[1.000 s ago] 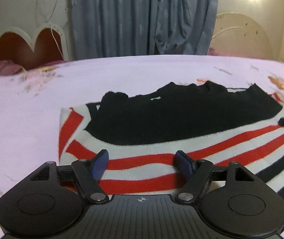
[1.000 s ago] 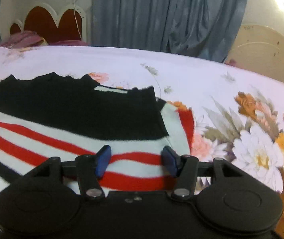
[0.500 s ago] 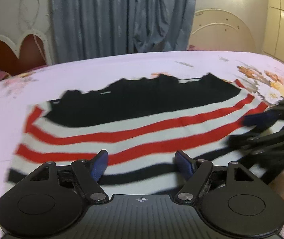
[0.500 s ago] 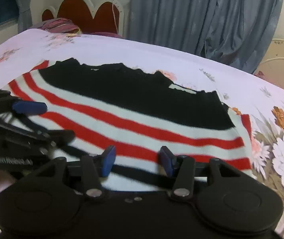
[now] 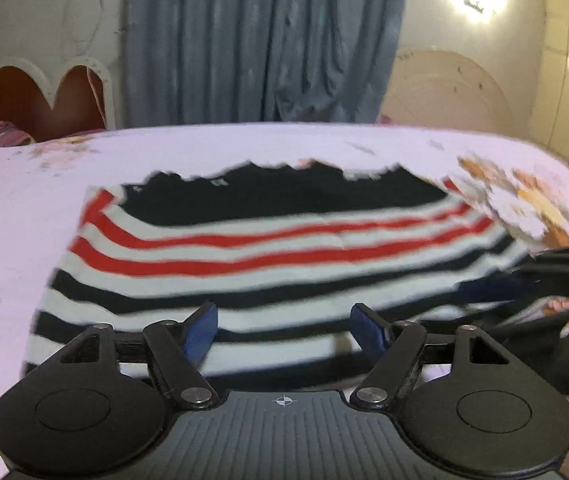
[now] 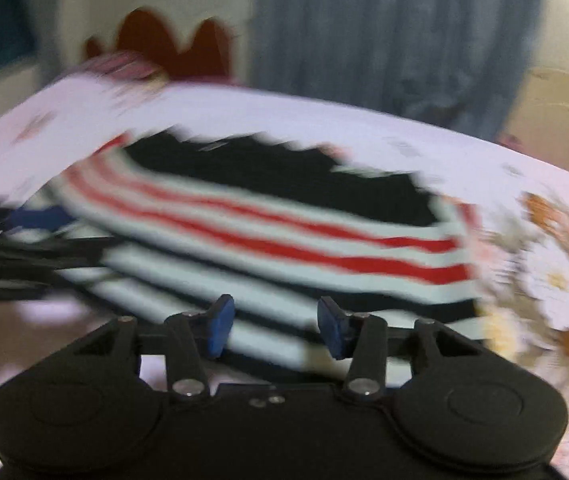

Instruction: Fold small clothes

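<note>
A: Where is the striped sweater [image 5: 276,248] found?

B: It is laid flat on the floral bedsheet [image 5: 24,200], black yoke toward twelve o'clock, hem toward six, just ahead of both tools.

A: How are the grippers set?

B: The left gripper [image 5: 284,330] is held open, its blue pads apart over the hem; nothing is pinched. The right gripper [image 6: 276,326] is being closed at the hem near four o'clock of the garment (blur hides any contact), with fabric seen between the pads but not yet pressed.

A: What is done?

B: The sweater appears spread, perhaps narrowed already; the hem-to-collar fold is judged not yet made.
</note>
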`<action>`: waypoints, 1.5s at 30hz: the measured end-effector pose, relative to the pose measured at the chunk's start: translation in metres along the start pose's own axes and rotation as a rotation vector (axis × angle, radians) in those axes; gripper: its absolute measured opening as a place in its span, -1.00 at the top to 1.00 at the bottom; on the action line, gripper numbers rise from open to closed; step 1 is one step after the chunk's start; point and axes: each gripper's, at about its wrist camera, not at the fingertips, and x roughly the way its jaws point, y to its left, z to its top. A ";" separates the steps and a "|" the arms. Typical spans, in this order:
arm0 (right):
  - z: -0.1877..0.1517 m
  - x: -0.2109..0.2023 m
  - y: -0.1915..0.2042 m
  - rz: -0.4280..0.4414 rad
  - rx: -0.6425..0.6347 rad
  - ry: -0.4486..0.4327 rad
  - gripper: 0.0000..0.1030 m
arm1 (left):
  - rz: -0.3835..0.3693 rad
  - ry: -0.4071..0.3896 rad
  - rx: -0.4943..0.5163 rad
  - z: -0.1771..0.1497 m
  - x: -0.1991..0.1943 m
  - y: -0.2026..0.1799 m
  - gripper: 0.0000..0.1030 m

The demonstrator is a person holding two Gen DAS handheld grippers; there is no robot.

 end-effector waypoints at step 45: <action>-0.028 -0.038 -0.107 -0.304 0.197 0.030 0.49 | 0.123 0.058 -0.016 -0.025 -0.018 0.071 -0.26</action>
